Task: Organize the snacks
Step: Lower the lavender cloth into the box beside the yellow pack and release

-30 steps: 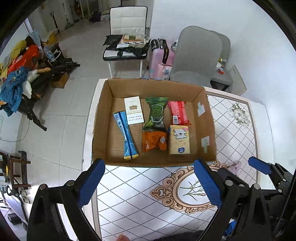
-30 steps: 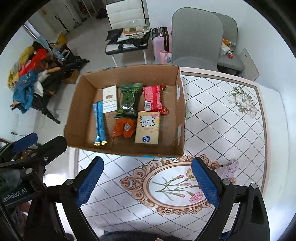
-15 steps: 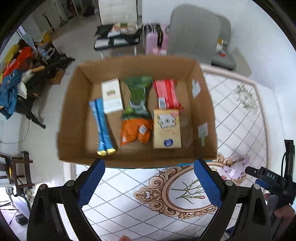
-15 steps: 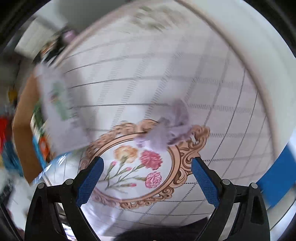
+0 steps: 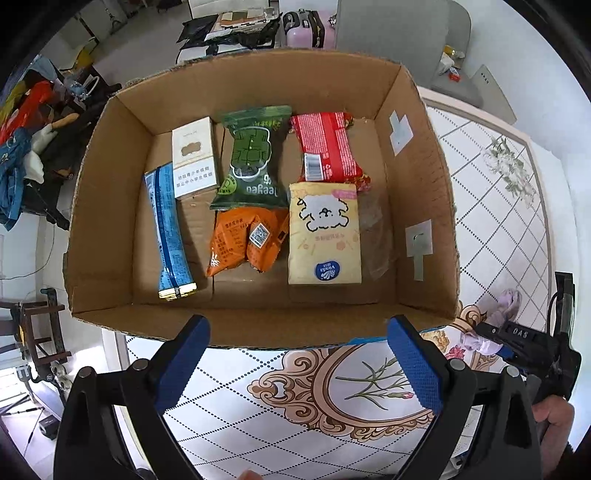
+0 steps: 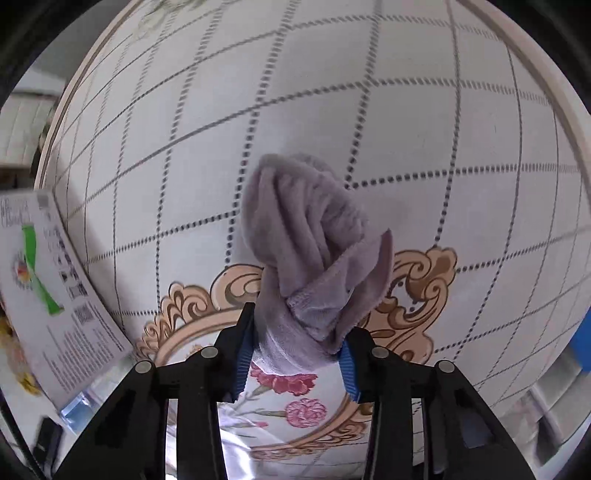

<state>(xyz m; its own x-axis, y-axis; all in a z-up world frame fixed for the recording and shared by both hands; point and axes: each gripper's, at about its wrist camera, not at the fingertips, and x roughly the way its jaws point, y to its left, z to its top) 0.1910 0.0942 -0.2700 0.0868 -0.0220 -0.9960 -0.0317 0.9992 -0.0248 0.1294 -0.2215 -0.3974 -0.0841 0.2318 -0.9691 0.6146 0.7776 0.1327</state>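
Note:
An open cardboard box (image 5: 417, 177) fills the left wrist view. Inside lie a blue stick pack (image 5: 168, 232), a white carton (image 5: 194, 157), a green packet (image 5: 253, 162), an orange packet (image 5: 245, 238), a red packet (image 5: 327, 147) and a yellow tissue pack (image 5: 324, 232). My left gripper (image 5: 297, 363) hangs open over the box's near wall, holding nothing. In the right wrist view my right gripper (image 6: 295, 356) is shut on a crumpled lilac cloth (image 6: 310, 236) lying on the patterned table (image 6: 443, 110). The cloth (image 5: 506, 301) and right gripper body show at the left view's right edge.
The box's outer wall with a printed label (image 6: 48, 288) stands left of the cloth. Beyond the table are grey chairs (image 5: 391, 33), a white chair with clutter (image 5: 236, 22), a pink suitcase (image 5: 303, 27) and piled clothes (image 5: 22, 122). A hand (image 5: 554, 413) holds the right gripper.
The left gripper moved closer over the box. The right gripper swung away from the box, dropped to the lilac cloth and closed on it.

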